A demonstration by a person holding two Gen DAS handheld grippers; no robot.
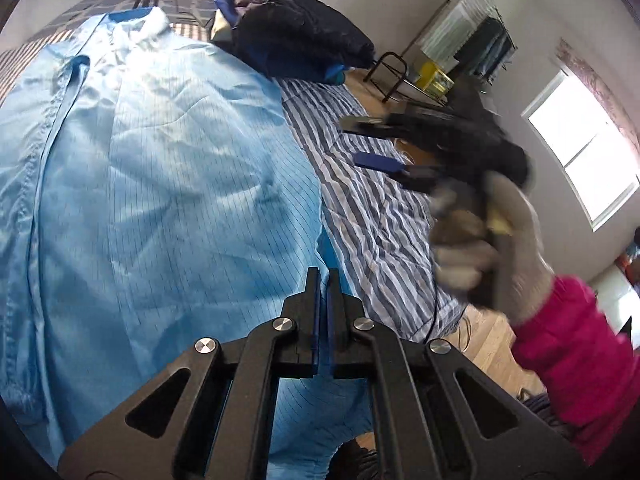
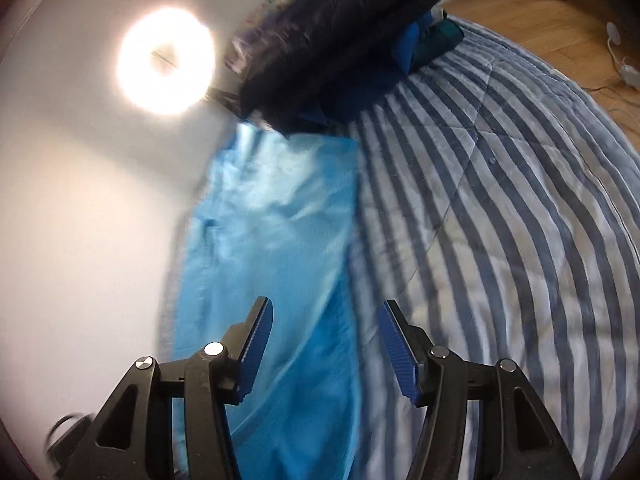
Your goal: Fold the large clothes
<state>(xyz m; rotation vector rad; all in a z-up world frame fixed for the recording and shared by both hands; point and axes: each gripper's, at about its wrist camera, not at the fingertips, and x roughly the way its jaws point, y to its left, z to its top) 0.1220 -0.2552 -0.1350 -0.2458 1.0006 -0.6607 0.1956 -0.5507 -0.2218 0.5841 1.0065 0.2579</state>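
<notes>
A large light-blue garment of shiny pinstriped fabric is spread flat on a bed covered by a blue-and-white striped quilt. Its collar is seen at the far end in the left wrist view, and a long stitched seam runs down its left side.

The left tongs are held over the near right edge of the garment with the blue-padded jaws almost together; only a narrow slit is left between them, and no cloth is seen pinched there.

The right tongs are spread wide, with nothing gripped, above the line where the garment's edge meets the quilt. In the left wrist view the same tool is seen blurred above the quilt, held by a hand in a pale knitted glove with a magenta sleeve.

A dark navy puffy jacket is piled at the far end of the bed, just beyond the garment. A wooden floor is seen beside the bed.
</notes>
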